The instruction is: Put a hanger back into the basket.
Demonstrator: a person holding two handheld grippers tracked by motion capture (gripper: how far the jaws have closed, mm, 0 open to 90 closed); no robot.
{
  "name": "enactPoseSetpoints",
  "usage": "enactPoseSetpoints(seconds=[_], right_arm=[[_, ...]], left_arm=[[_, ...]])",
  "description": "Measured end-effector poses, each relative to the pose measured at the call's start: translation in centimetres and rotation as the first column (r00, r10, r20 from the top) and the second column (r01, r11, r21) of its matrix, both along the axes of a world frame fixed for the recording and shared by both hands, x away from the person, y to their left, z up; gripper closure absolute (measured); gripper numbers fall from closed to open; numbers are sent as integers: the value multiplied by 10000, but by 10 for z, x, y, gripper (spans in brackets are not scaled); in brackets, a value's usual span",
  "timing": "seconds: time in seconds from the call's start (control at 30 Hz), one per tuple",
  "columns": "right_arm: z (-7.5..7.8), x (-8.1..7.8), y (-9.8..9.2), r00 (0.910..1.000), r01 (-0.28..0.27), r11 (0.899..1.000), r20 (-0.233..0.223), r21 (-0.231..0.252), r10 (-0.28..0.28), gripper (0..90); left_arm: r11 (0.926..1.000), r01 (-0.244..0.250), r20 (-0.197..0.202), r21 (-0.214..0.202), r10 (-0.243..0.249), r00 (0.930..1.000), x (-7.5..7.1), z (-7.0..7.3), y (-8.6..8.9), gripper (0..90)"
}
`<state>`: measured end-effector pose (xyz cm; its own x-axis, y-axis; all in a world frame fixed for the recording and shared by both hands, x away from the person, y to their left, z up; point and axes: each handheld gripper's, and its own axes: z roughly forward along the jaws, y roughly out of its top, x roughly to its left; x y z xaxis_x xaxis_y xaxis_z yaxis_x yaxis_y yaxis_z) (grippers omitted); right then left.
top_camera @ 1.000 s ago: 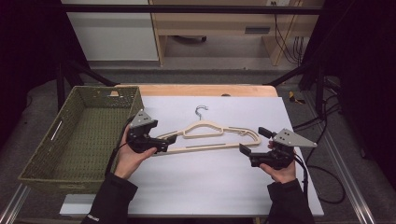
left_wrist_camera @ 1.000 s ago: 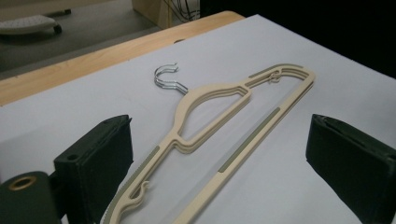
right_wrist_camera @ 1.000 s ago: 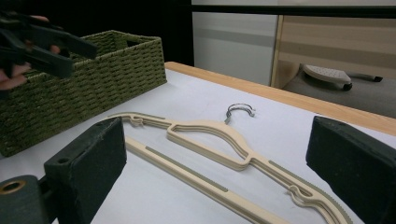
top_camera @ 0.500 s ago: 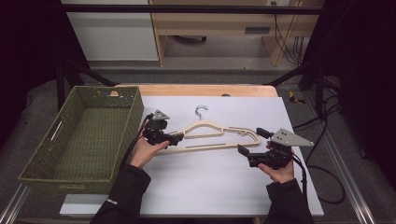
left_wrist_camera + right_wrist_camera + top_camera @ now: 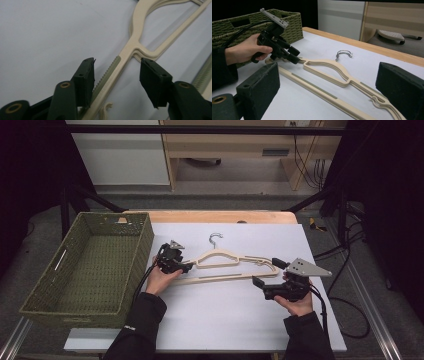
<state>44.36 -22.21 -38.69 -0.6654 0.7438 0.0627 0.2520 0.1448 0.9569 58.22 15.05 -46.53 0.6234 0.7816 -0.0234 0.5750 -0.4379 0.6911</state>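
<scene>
Hanger (image 5: pixel 235 265) (cream) lies beside basket (image 5: pixel 85 265); left gripper (image 5: pixel 117 72) jaws straddle it.

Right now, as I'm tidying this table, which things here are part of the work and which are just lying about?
In use:
- hangers, stacked on the white table
- left gripper, open around a hanger's arm
- right gripper, open by the other end

Lying about:
- green basket, empty, beside the table

You've got a green woven basket (image 5: pixel 75 312) at left, just beside the white sheet (image 5: pixel 220 320); wooden table edge (image 5: pixel 220 216) behind the sheet, pale wood desk (image 5: pixel 240 150) beyond it, black cables (image 5: pixel 300 155) hanging at the desk's right end
</scene>
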Motion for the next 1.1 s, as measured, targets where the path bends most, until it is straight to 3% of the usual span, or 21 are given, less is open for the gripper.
enactPoseSetpoints(seconds=[0.07, 0.13, 0.53, 0.67, 0.7, 0.77, 0.93, 1.1], right_arm=[[0, 0, 0, 10000, -20, 10000, 29, 10, 20, 59], [-1, 0, 0, 10000, 1, 10000, 15, 10, -1, 60], [0, 0, 0, 10000, -16, 10000, 31, -22, 16, 63], [0, 0, 0, 10000, -63, 10000, 44, -57, 63, 63], [0, 0, 0, 10000, -41, 10000, 43, -28, 41, 63], [0, 0, 0, 10000, -35, 10000, 35, -23, 35, 63], [0, -1, 0, 10000, -31, 10000, 33, 30, 30, 66], [0, -1, 0, 10000, -44, 10000, 23, -36, 44, 68]], left_arm=[[10000, -8, 25, 79, 8, 10000, 0, -2, 0, 520], [9987, 14, 85, 511, -18, 10000, -1, -1, -1, 582], [9960, 426, 291, 787, -450, 9986, -10, 7, -2, 745], [9938, 691, 193, 869, -710, 9973, -14, 7, -3, 744], [9934, 769, 134, 853, -784, 9968, -14, 7, -4, 690], [9933, 806, 108, 829, -818, 9966, -15, 6, -5, 682], [9918, 910, -236, 900, -892, 9957, -18, 4, -7, 723], [9904, 1196, -384, 693, -1172, 9924, -25, 6, -7, 754]])
